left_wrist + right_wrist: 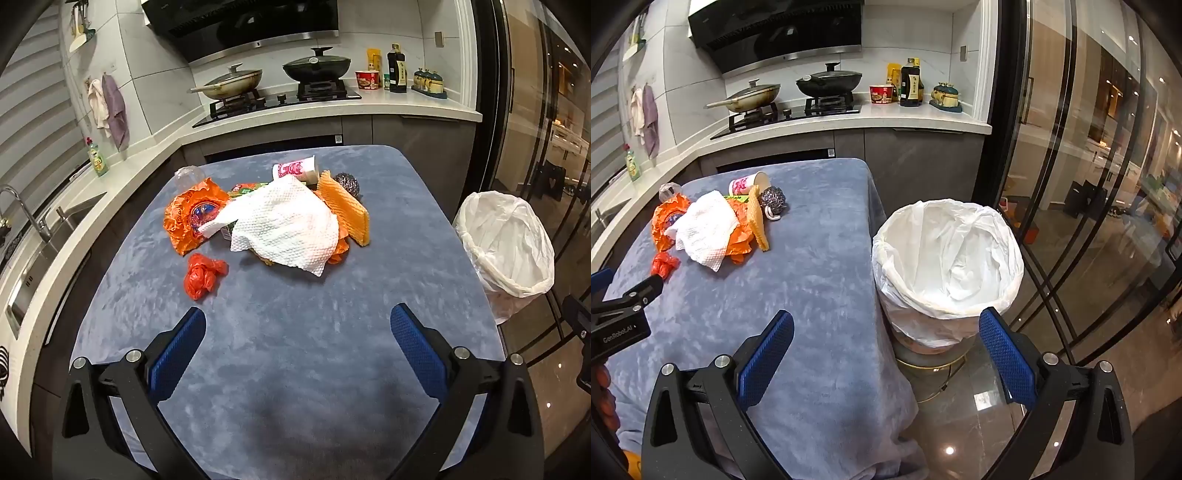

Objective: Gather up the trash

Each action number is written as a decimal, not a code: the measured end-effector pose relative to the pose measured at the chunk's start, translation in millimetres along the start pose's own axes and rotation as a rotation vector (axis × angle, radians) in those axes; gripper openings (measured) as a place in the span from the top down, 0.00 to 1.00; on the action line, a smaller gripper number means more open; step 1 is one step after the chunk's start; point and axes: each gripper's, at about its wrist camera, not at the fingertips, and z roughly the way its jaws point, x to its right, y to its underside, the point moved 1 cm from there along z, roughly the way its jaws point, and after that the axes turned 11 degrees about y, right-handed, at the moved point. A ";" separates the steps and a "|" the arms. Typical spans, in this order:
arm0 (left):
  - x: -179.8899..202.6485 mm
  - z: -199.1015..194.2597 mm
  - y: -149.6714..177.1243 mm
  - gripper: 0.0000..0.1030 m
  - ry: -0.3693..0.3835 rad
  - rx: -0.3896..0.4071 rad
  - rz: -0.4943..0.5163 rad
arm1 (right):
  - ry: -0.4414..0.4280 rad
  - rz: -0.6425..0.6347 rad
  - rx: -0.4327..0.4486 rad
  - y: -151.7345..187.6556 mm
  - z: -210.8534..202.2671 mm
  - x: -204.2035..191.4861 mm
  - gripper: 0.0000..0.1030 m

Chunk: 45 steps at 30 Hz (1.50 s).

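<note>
A trash pile lies at the far middle of the blue-grey table (pixel 295 332): a white paper towel (pixel 284 225) over an orange wrapper (pixel 192 218), a yellow ridged sponge (pixel 345 208), a paper cup (pixel 295 170) on its side, a steel scourer (pixel 347 184) and a clear plastic cup (pixel 188 176). A crumpled red bag (pixel 203 275) lies nearer, apart from the pile. My left gripper (pixel 297 332) is open and empty, short of the red bag. My right gripper (pixel 886 332) is open and empty at the table's right edge, before the white-lined bin (pixel 947 258). The pile (pixel 705 229) lies far left there.
The bin (pixel 506 247) stands on a stool right of the table. A counter with sink (pixel 55 229), stove and pans (pixel 236 83) runs behind and left. Glass doors (pixel 1089 184) stand on the right. The left gripper's body (pixel 624 314) shows at the right view's left edge.
</note>
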 end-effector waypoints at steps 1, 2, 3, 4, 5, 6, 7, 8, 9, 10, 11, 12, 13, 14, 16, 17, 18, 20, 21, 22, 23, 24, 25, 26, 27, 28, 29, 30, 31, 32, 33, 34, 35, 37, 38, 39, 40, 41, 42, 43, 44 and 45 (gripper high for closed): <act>-0.1 0.1 0.0 0.07 0.001 -0.001 -0.001 | -0.001 0.001 0.001 -0.1 -0.4 0.1 0.07; -0.1 0.3 -0.1 0.07 0.002 -0.002 -0.002 | -0.001 0.002 0.001 -0.3 -0.6 0.2 0.07; -0.1 0.6 -0.2 0.07 0.001 -0.004 -0.002 | -0.003 0.004 0.000 -0.4 -0.7 0.5 0.07; -0.2 1.0 -0.4 0.07 0.002 -0.006 -0.003 | -0.004 0.006 0.000 -0.6 -0.7 0.9 0.07; -0.1 -0.2 0.0 0.07 0.000 0.003 -0.001 | -0.005 0.008 0.000 -0.8 -0.8 1.5 0.07; -0.2 -0.2 0.0 0.07 0.001 0.002 -0.002 | -0.005 0.008 0.000 -0.9 -0.8 2.3 0.07; -0.2 -0.3 0.0 0.07 0.003 0.002 -0.002 | -0.006 0.010 0.000 -1.0 -0.7 3.4 0.07; -0.1 -0.3 0.0 0.07 0.001 0.001 -0.001 | 0.004 -0.005 0.003 -0.8 -2.8 -0.8 0.07; 0.0 -0.4 0.1 0.07 0.002 0.004 -0.001 | 0.002 -0.004 0.002 -0.3 -2.3 -2.2 0.07; 0.0 -0.4 0.1 0.07 0.004 0.003 -0.001 | 0.001 -0.003 0.000 0.3 -1.6 -3.6 0.07; -0.1 -0.4 0.1 0.07 0.004 0.002 -0.002 | -0.002 -0.003 -0.002 0.8 -0.8 -5.1 0.07; -0.2 -0.3 0.2 0.07 0.005 0.002 -0.003 | -0.004 -0.003 -0.002 1.3 0.0 -6.4 0.07; -0.2 0.0 0.2 0.07 0.006 0.001 -0.003 | -0.002 -0.006 0.001 2.4 -0.4 -7.3 0.07; 2.8 -8.1 -4.2 0.07 0.002 0.005 -0.001 | 0.002 -0.010 0.007 3.5 -2.3 -5.9 0.07; 2.7 -9.5 -5.1 0.07 0.004 0.003 -0.002 | 0.001 -0.013 0.006 2.9 -3.1 -5.8 0.07; 2.7 -9.4 -4.0 0.07 0.004 0.002 -0.001 | 0.002 -0.015 0.005 0.1 -4.2 -4.4 0.07; 3.4 -11.2 -4.7 0.07 0.003 0.000 0.000 | 0.001 -0.016 0.005 -0.4 -4.1 -3.5 0.07; 1.7 -9.6 -3.2 0.07 0.005 0.001 -0.004 | 0.006 -0.025 0.011 3.4 -4.4 -7.6 0.07; 1.9 -11.0 -3.6 0.07 0.005 0.000 -0.005 | 0.008 -0.028 0.012 2.9 -5.1 -9.2 0.07; 2.0 -10.9 -3.2 0.07 0.004 0.000 -0.004 | 0.007 -0.029 0.012 2.7 -5.2 -9.1 0.07; 1.9 -11.4 -3.1 0.07 0.004 0.001 -0.005 | 0.007 -0.031 0.013 2.6 -5.4 -9.1 0.07; 1.8 -8.3 -0.5 0.07 0.003 0.001 -0.005 | 0.008 -0.033 0.014 2.6 -5.7 -9.5 0.07; 1.5 -8.4 -0.4 0.07 0.004 0.001 -0.004 | 0.008 -0.034 0.016 2.4 -6.0 -9.4 0.07; 1.3 -8.4 -0.4 0.07 0.003 0.001 -0.004 | 0.008 -0.035 0.018 2.2 -6.3 -9.2 0.07; 0.4 -8.2 0.2 0.07 0.002 0.001 -0.003 | 0.008 -0.035 0.019 2.0 -6.5 -8.8 0.07; -1.2 -7.0 1.0 0.07 0.002 0.001 -0.002 | 0.009 -0.035 0.020 1.7 -6.6 -8.9 0.07; -1.6 -7.2 1.5 0.07 0.000 0.003 -0.001 | 0.009 -0.035 0.020 1.8 -6.7 -9.0 0.07; -2.2 -7.3 1.6 0.07 -0.001 0.002 -0.002 | 0.009 -0.035 0.021 1.7 -6.9 -9.3 0.07; -2.6 -7.0 1.4 0.07 -0.001 0.001 -0.003 | 0.010 -0.036 0.020 1.4 -6.9 -9.4 0.07; -3.4 -6.7 2.0 0.07 -0.001 -0.001 -0.005 | 0.010 -0.036 0.019 1.1 -6.9 -9.4 0.07; -3.0 -7.5 1.6 0.07 -0.001 0.000 -0.004 | 0.009 -0.036 0.019 1.3 -6.9 -9.2 0.07; -3.5 -7.6 1.9 0.07 -0.001 -0.001 -0.004 | 0.009 -0.036 0.019 1.3 -6.9 -9.3 0.07; -3.9 -7.8 2.0 0.07 -0.001 -0.001 -0.005 | 0.011 -0.037 0.022 1.2 -6.9 -9.4 0.07; -3.7 -7.9 1.6 0.07 0.001 0.000 -0.005 | 0.011 -0.039 0.023 1.3 -7.0 -9.5 0.07; -3.8 -8.1 1.5 0.07 0.001 0.000 -0.006 | 0.011 -0.040 0.024 1.1 -7.1 -9.7 0.07; -3.7 -8.1 1.5 0.07 0.000 0.000 -0.006 | 0.012 -0.040 0.025 1.1 -7.6 -10.2 0.07; -3.3 -8.1 1.3 0.07 -0.001 0.000 -0.005 | 0.012 -0.039 0.025 1.0 -7.6 -10.0 0.07; -3.3 -8.1 1.3 0.07 -0.001 0.000 -0.005 | 0.011 -0.039 0.025 0.9 -7.6 -9.9 0.07; -3.8 -8.1 1.7 0.07 0.000 0.000 -0.006 | 0.010 -0.039 0.026 0.7 -7.6 -9.8 0.07; -3.2 -8.2 1.2 0.07 -0.001 -0.001 -0.004 | 0.011 -0.040 0.027 0.6 -8.5 -10.5 0.07; -3.3 -8.2 1.4 0.07 0.000 0.000 -0.004 | 0.012 -0.041 0.029 0.2 -8.9 -10.5 0.07; -3.3 -8.2 1.4 0.07 -0.001 0.001 -0.004 | 0.013 -0.042 0.031 -0.4 -9.7 -10.5 0.07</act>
